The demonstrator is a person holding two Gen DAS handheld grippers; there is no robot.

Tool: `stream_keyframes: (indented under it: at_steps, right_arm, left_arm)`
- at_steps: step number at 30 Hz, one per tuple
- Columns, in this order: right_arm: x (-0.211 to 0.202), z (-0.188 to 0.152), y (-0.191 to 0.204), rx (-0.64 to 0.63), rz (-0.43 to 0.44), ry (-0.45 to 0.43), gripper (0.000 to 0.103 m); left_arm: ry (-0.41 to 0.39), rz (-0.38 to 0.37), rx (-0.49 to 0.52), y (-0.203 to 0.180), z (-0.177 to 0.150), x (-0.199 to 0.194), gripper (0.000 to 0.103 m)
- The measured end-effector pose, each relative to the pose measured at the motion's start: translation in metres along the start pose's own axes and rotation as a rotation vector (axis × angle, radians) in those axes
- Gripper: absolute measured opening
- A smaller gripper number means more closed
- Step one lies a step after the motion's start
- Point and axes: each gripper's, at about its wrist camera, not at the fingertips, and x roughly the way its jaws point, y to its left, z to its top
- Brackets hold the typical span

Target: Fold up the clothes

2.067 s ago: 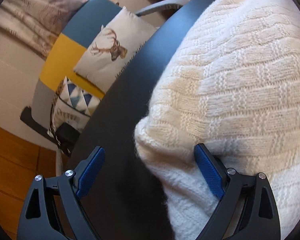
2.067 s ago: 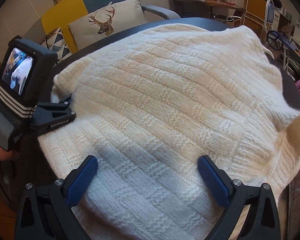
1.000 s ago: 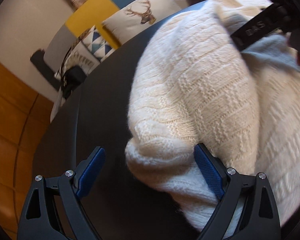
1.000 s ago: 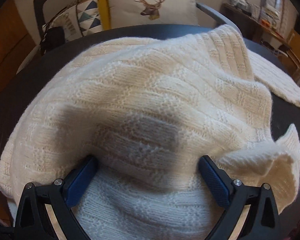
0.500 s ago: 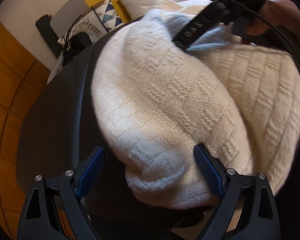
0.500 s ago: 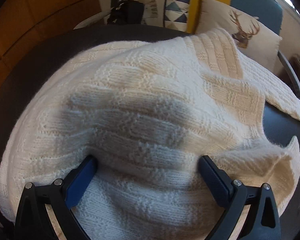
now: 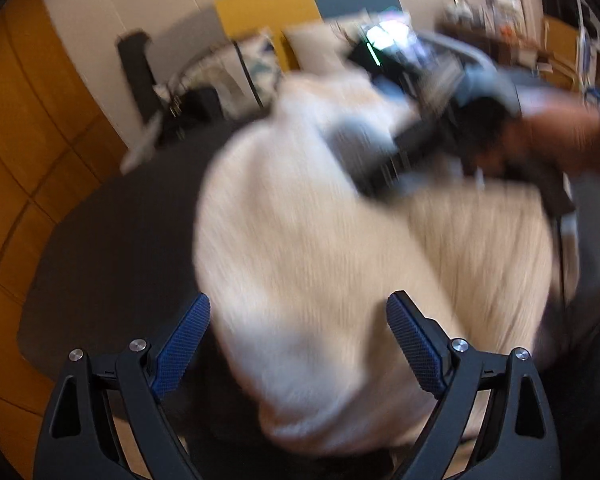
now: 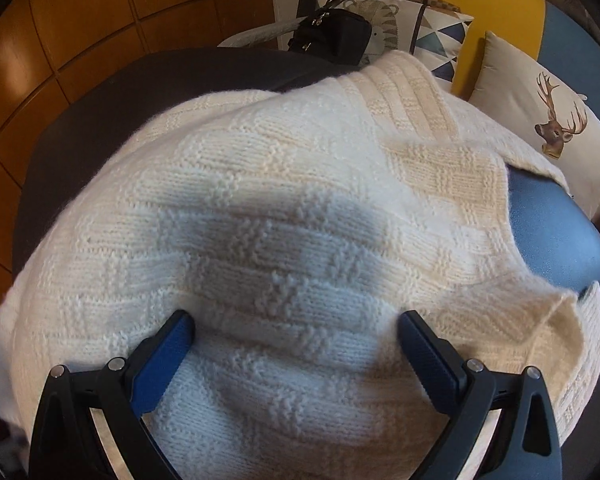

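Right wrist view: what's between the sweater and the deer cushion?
Only bare dark table separates the sweater from the deer cushion, as the right wrist view shows.

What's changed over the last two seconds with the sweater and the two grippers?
The cream sweater has been swung round on the dark table, and the room behind looks rotated in both views. Both the left gripper and right gripper stay wide apart with knit bunched between them.

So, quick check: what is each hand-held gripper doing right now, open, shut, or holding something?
Left hand-held gripper: open wide, blurred cream sweater between its fingers, no grip seen.
Right hand-held gripper: open wide, pressed down into the sweater, not clamping it.
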Motion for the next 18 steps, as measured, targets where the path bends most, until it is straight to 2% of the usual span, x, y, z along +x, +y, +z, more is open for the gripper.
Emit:
stream_keyframes:
  at_steps: [2, 5, 10, 18]
  right_arm:
    - [-0.003, -0.003, 0.007, 0.006, -0.006, -0.007, 0.103]
    - [-0.004, -0.002, 0.015, 0.012, -0.015, -0.004, 0.103]
    - [-0.01, -0.006, 0.033, 0.025, -0.025, -0.007, 0.103]
    - [-0.022, -0.012, 0.065, 0.035, -0.029, -0.021, 0.103]
  left_arm:
    - [-0.017, 0.024, -0.007, 0.013, 0.012, 0.001, 0.093]
    - [0.004, 0.021, -0.035, 0.028, 0.022, 0.011, 0.093]
    - [0.031, 0.049, -0.06, 0.039, 0.016, 0.021, 0.093]
    - [0.067, 0.054, -0.046, 0.045, 0.045, 0.061, 0.093]
